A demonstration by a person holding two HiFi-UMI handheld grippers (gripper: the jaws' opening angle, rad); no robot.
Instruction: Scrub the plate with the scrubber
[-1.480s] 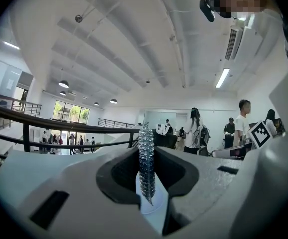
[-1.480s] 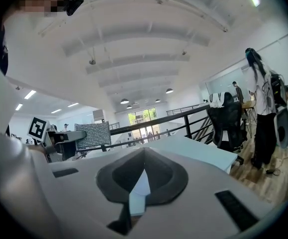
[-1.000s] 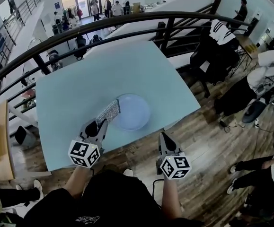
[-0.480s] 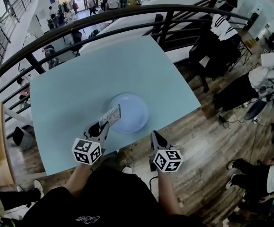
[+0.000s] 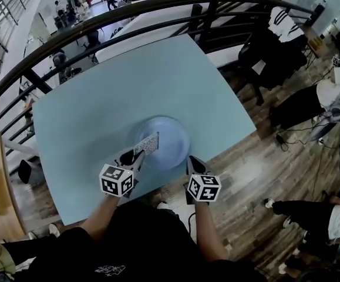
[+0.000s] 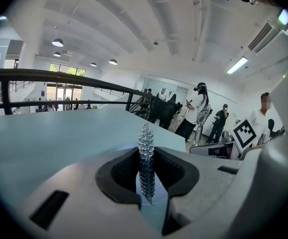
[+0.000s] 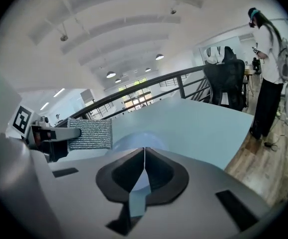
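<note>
A pale blue round plate (image 5: 168, 135) lies on the light blue table (image 5: 99, 98) near its front edge. My left gripper (image 5: 138, 154) is shut on a grey, silvery mesh scrubber (image 5: 148, 144), whose far end hangs over the plate's near left part. In the left gripper view the scrubber (image 6: 144, 138) stands edge-on between the pads of that gripper (image 6: 145, 158). My right gripper (image 5: 192, 163) sits shut and empty at the plate's near right rim. From the right gripper (image 7: 144, 150) I see the plate (image 7: 134, 139) just ahead and the scrubber (image 7: 89, 134) to the left.
A dark railing (image 5: 99, 23) curves round the table's far side, with a lower floor beyond it. Wooden floor (image 5: 258, 175) lies right of the table. People and dark chairs (image 5: 287, 57) stand at the far right. The table's front edge (image 5: 158, 187) runs under my hands.
Both grippers have come down and forward toward the plate. The scrubber now reaches over the plate's near left part, and the right gripper has drawn up to the rim.
</note>
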